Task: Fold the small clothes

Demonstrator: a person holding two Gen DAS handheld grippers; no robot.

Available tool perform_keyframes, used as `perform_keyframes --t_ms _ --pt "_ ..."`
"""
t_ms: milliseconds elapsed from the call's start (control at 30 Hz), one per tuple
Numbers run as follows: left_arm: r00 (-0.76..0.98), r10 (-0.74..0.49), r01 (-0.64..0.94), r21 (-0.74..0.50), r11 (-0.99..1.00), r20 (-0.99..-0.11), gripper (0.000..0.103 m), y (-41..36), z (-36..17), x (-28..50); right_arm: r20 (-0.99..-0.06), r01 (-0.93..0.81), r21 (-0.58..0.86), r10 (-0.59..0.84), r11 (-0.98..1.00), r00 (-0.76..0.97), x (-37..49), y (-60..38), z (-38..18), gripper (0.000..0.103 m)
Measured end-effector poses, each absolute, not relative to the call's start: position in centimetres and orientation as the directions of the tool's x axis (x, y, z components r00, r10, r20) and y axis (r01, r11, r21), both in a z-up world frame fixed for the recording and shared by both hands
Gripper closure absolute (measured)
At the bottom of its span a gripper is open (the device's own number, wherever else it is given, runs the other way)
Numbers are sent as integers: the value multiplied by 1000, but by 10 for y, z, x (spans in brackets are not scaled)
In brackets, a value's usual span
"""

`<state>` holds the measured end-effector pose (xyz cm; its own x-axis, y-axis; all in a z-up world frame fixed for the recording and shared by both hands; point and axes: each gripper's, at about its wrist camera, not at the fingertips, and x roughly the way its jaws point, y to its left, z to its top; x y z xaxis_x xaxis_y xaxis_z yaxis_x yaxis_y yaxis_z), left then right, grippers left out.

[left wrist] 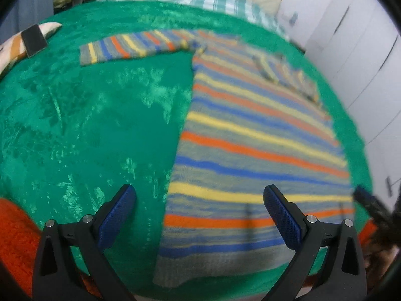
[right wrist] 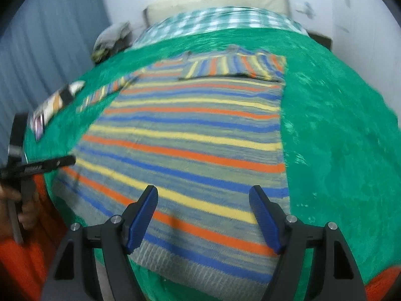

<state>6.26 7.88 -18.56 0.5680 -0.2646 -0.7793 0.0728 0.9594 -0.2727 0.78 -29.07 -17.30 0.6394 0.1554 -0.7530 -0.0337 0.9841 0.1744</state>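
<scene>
Both tongs stand wide with nothing between the pads: left gripper (left wrist: 199, 217) hangs over the near left corner of the striped sweater (left wrist: 250, 155), one blue pad above bare green blanket (left wrist: 95, 115), the other above the knit; right gripper (right wrist: 203, 217) hangs over the hem near the sweater's near right side, both pads above the knit. Whether any pad touches the fabric cannot be told. Sweater lies flat, front hem toward the near edge of the bed, bands of orange, yellow, blue and grey running across. Left sleeve (left wrist: 130, 46) stretched out sideways over the blanket; right sleeve (right wrist: 233, 67) folded in across the chest area. Blanket covers most of the bed; an orange cover (left wrist: 17, 235) shows along the near edge. Checked teal-and-white cloth (right wrist: 220, 21) and a cream pillow (right wrist: 215, 1) at the far end. Patterned cushion (left wrist: 22, 42) at the far left edge. Left-hand tool with the person's hand (right wrist: 15, 205) shows at the left rim of the right wrist view. Both views blurred.
</scene>
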Motion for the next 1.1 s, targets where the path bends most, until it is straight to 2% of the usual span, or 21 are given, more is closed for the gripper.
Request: perform_keyframes --t_ms 133,233,400,600,767,900,1100 --pt "578 -218 65 -222 973 -786 1 76 -185 62 -767 121 5 -74 993 638 9 -304 -170 28" --pt "559 -202 61 -203 977 -804 1 73 -190 64 -773 190 -61 -167 980 612 9 -309 -172 25" --pt "562 -164 65 -155 986 -811 1 68 -191 66 -791 218 -78 -194 973 581 10 -316 -178 23" --pt "498 -72 50 -54 997 -864 1 62 -210 73 -803 185 -43 -144 982 578 12 -313 -183 23" --pt "508 -105 25 -107 994 -855 1 73 -201 71 -792 149 -80 -154 986 591 14 -302 -181 23" --pt "530 -213 -33 -270 962 -821 1 106 -186 88 -785 139 -83 -151 987 601 13 -301 -179 23" --pt "608 -159 -165 -320 933 -777 1 196 -159 179 -780 113 -23 -89 993 619 12 -302 -177 23"
